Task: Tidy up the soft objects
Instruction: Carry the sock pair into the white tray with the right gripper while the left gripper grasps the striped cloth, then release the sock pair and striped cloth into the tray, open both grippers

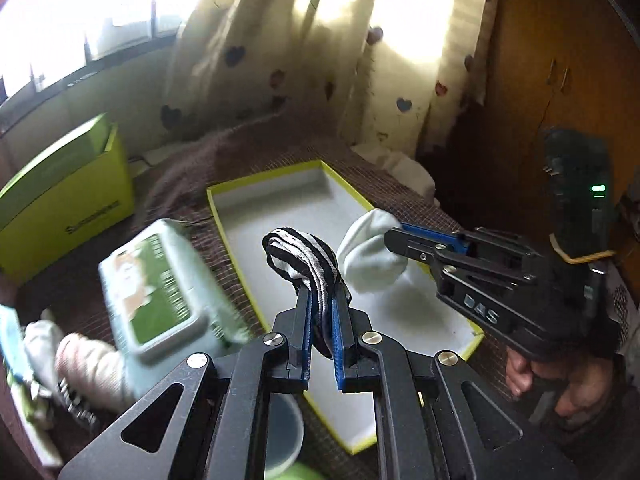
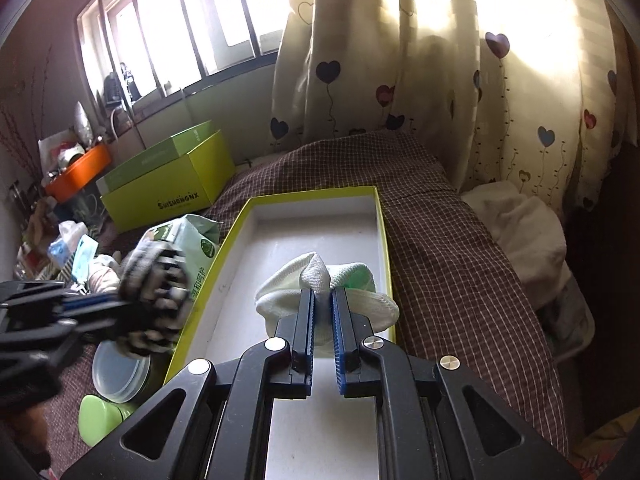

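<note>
My left gripper [image 1: 322, 300] has its fingers clamped on a black-and-white striped sock [image 1: 304, 264], which hangs over the near left edge of the shallow yellow-rimmed tray [image 1: 280, 216] on the bed [image 2: 440, 240]. My right gripper [image 2: 323, 304] pinches a white sock [image 2: 320, 280] above the tray's floor, toward the right rim at 3 o'clock. The far half of the tray, toward 12 o'clock, is bare. A wipes packet [image 1: 160, 280] crowds the tray's left edge at 9 o'clock; a green box [image 2: 168, 184] sits farther off at 10 o'clock.
</note>
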The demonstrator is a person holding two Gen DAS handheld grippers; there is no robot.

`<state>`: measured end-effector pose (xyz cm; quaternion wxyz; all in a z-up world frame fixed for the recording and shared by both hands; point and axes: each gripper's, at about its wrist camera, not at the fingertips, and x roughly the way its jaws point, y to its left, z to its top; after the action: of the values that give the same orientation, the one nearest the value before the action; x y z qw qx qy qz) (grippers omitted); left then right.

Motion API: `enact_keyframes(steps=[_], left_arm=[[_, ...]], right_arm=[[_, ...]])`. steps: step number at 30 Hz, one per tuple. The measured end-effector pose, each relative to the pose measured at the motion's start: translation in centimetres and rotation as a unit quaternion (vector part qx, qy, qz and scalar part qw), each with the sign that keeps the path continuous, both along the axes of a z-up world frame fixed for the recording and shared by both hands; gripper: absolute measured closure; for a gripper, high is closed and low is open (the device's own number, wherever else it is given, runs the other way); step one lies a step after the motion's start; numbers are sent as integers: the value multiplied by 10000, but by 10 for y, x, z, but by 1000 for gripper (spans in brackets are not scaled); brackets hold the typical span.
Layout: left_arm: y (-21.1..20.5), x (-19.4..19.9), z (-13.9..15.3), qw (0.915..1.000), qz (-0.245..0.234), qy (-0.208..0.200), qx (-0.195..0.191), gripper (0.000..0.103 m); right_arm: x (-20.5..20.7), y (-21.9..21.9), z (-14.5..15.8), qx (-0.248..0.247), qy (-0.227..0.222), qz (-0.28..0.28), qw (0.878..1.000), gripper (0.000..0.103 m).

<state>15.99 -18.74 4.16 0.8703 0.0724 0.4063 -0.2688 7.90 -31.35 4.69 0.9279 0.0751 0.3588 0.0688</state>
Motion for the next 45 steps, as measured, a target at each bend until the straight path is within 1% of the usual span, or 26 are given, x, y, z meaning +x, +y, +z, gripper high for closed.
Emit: enact_keyframes(steps=[1, 3, 4, 8, 11, 12, 15, 18, 20, 24, 26, 30, 34, 42, 45], left_arm=[[-3, 4, -3, 10000, -27, 58, 29, 94], [-8, 10, -9, 9998, -83, 168, 29, 94], [-9, 12, -10, 9998, -75, 188, 23, 93], [-6, 13, -9, 9997, -55, 209, -85, 81], [-2, 11, -5, 9996, -46, 209, -208, 68], [-1, 10, -4, 9994, -37, 212, -253, 66], [11, -2, 5, 9990, 10, 126, -420, 66], [28, -19, 12, 9985, 126, 79, -535, 66], [40, -29, 14, 9980, 249, 73, -585, 66], [65, -52, 17, 9964, 476, 13, -695, 66], [78, -63, 17, 9954, 594, -22, -756, 66], [102, -81, 15, 9932, 839, -112, -798, 66], [122, -94, 8, 9907, 1055, -110, -852, 66], [153, -111, -4, 9868, 1327, -75, -924, 66], [166, -113, -10, 9844, 1497, -6, -922, 66]], right_arm=[[0, 1, 0, -10, -9, 31, 10000, 91], [-2, 1, 1, -21, -53, 64, 10000, 80], [-3, 1, 3, -9, -79, 70, 9999, 79], [-15, 0, 10, -25, -198, 58, 9998, 78], [-25, 0, 15, -32, -246, 21, 9997, 73], [-28, 0, 17, -41, -251, -3, 9997, 72], [-41, 4, 25, -76, -307, -33, 9995, 71], [-56, 14, 32, -121, -383, 49, 9992, 71], [-66, 24, 37, -125, -439, 163, 9988, 70], [-81, 44, 43, -166, -544, 436, 9974, 63], [-87, 55, 44, -169, -557, 577, 9966, 62], [-97, 74, 44, -200, -582, 845, 9945, 62], [-102, 89, 44, -205, -624, 1053, 9923, 62], [-108, 110, 44, -148, -577, 1381, 9886, 61], [-111, 121, 43, -242, -525, 1488, 9872, 61]])
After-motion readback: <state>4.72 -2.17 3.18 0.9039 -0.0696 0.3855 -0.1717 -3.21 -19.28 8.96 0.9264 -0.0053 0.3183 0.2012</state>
